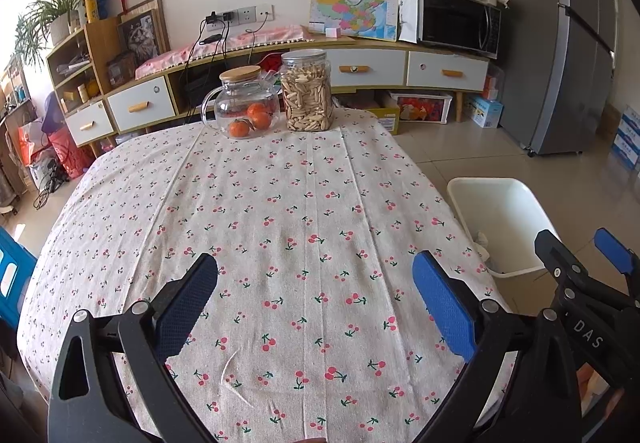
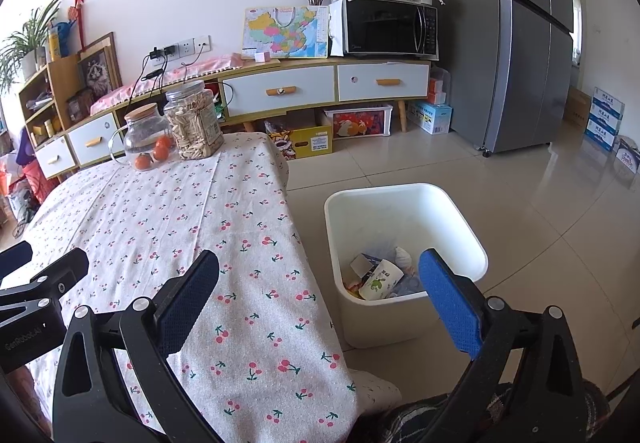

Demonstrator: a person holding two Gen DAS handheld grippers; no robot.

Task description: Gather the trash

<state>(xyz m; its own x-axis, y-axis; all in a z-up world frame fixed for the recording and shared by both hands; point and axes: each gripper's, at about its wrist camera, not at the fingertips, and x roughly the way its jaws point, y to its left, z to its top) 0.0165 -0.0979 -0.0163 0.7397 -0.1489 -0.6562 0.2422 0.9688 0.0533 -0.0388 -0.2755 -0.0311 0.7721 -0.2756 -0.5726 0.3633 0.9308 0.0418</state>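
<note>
Both grippers are spread wide and hold nothing: the left gripper [image 1: 316,299] hovers over the cherry-print tablecloth [image 1: 280,203] at lower centre, the right gripper [image 2: 320,295] hangs across the table's edge. Just beyond the right one, at lower right, the white bin [image 2: 452,219] stands on the floor with a paper cup [image 2: 380,277] and wrappers inside. No loose trash shows on the cloth, so the collecting looks finished; next calls only for a check around the glass jug [image 1: 244,103] and snack jar [image 1: 307,91] at upper centre.

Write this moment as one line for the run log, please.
left tool: open, empty, over table | right tool: open, empty, at table edge near bin | bin: holds trash | table: no trash seen
</note>
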